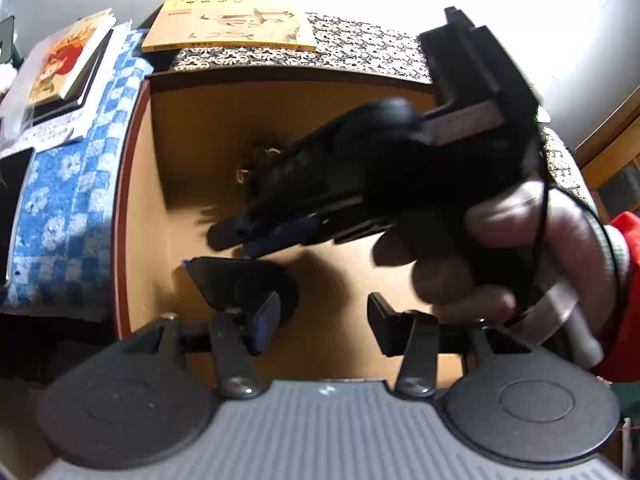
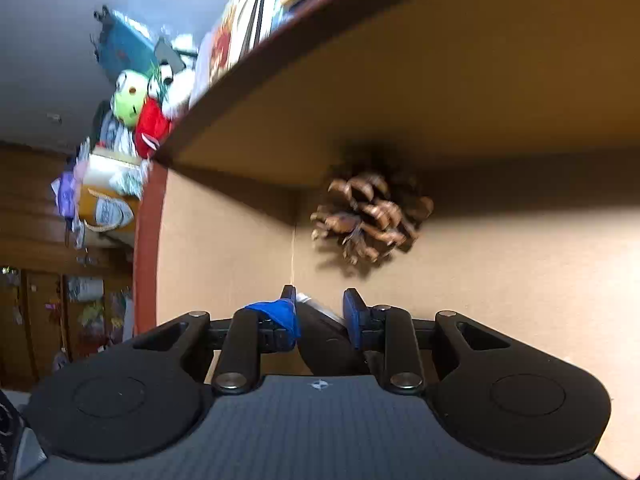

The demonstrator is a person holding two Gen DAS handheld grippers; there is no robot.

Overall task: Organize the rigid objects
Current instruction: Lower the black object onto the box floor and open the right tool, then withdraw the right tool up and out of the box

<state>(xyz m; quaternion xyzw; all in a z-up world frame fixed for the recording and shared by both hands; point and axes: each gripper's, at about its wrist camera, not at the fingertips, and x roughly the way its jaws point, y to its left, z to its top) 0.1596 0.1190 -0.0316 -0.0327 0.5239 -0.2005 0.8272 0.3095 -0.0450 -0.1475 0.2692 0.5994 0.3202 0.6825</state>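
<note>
A flat black object hangs from my right gripper, which a hand holds inside the brown shelf compartment. In the right wrist view the same black object fills the narrow gap of the right gripper, whose blue pads are shut on it. A brown pine cone lies in the back corner of the compartment, ahead of the fingertips; in the left wrist view it is mostly hidden behind the right gripper. My left gripper is open and holds nothing, just below the black object.
On top of the unit lie a yellow book on a patterned cloth, and further books on a blue checked cloth. Plush toys and bags are piled left of the shelf.
</note>
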